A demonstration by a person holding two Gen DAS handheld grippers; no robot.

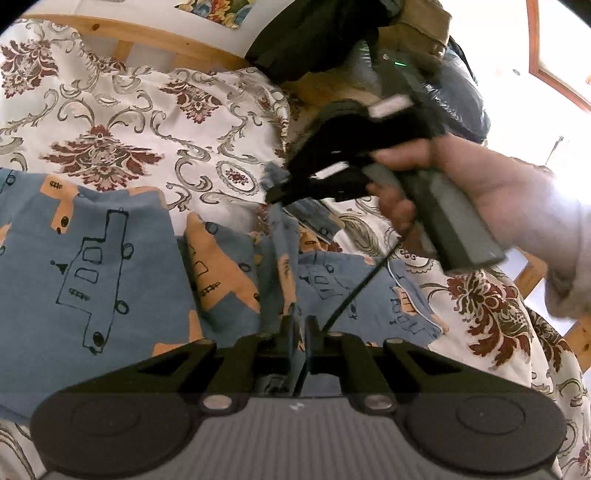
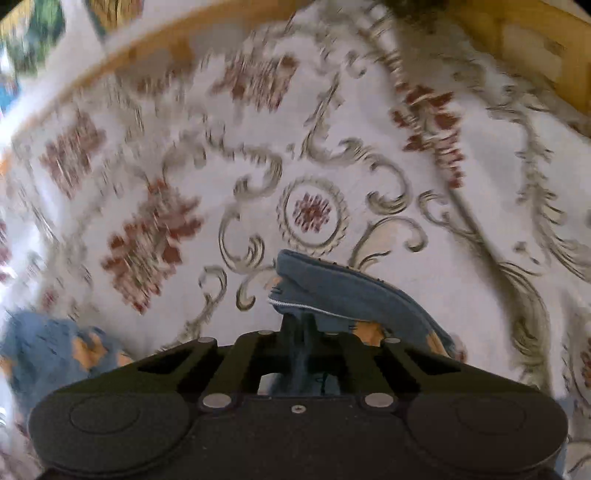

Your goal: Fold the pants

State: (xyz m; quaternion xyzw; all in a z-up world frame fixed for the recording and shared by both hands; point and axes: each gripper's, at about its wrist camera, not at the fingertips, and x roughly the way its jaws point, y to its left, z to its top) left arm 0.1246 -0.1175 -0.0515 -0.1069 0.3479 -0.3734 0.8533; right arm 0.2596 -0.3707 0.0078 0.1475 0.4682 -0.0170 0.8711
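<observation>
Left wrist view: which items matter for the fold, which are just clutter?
In play: blue pants, left gripper, right gripper, both shut on the pants.
Just there: patterned bedspread, wooden bed frame, dark bundle at the top.

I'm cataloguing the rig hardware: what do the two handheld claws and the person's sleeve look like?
Both are black two-finger claws with riveted linkage arms and round discs on each side: the left claw has a ribbed grey base, the right claw a grey pistol handle, white markings and a green light. The pale grey sleeve looks fuzzy.
</observation>
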